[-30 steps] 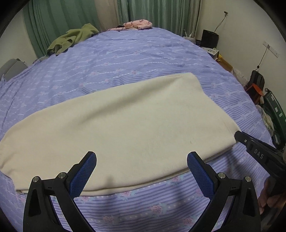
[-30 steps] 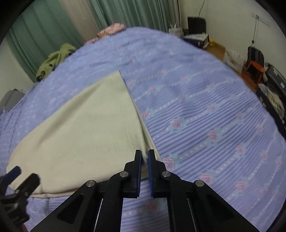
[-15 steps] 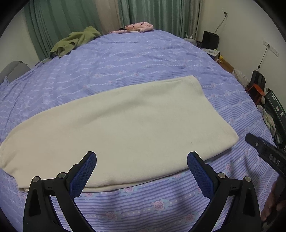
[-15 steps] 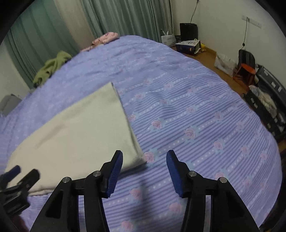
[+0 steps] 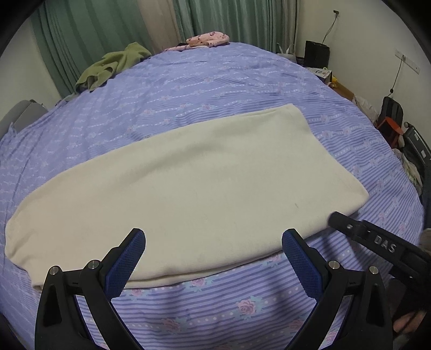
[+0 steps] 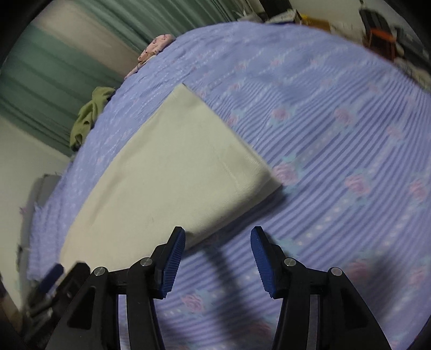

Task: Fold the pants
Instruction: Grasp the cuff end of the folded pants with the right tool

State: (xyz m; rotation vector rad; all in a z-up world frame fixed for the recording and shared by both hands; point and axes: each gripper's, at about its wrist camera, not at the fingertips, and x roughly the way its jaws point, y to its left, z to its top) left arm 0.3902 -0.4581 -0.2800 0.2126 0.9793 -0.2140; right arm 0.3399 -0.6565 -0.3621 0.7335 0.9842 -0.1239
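My left gripper (image 5: pixel 212 258) hung over the near edge of the bed (image 5: pixel 215 88), its blue-padded jaws spread wide with nothing between them. The cream pants (image 5: pixel 188 193) lay flat on the lilac, rose-printed bedspread, folded lengthwise into one long band that ran from about eight o'clock in the left wrist view up to about two o'clock. The near long edge of the band sat just beyond my left fingertips (image 5: pixel 126 258), and I was not touching it.

My right gripper (image 6: pixel 217 255) had just been opening; its jaws stood apart and held nothing, only bedspread (image 6: pixel 336 161) showing in the gap. In the right wrist view, which was tilted and blurred, the squared end of the pants (image 6: pixel 172 172) lay at about eleven o'clock from the jaws, its near corner just beyond the left pad (image 6: pixel 172 266). From the left wrist view, the right gripper (image 5: pixel 377 242) came in at about four o'clock, its tip near the right end of the pants; whether it touched the cloth I could not tell.

Far across the bed, a green garment (image 5: pixel 113 67) lay bunched at eleven o'clock and a pink one (image 5: pixel 207 40) at twelve, both against the green curtains (image 5: pixel 229 24).
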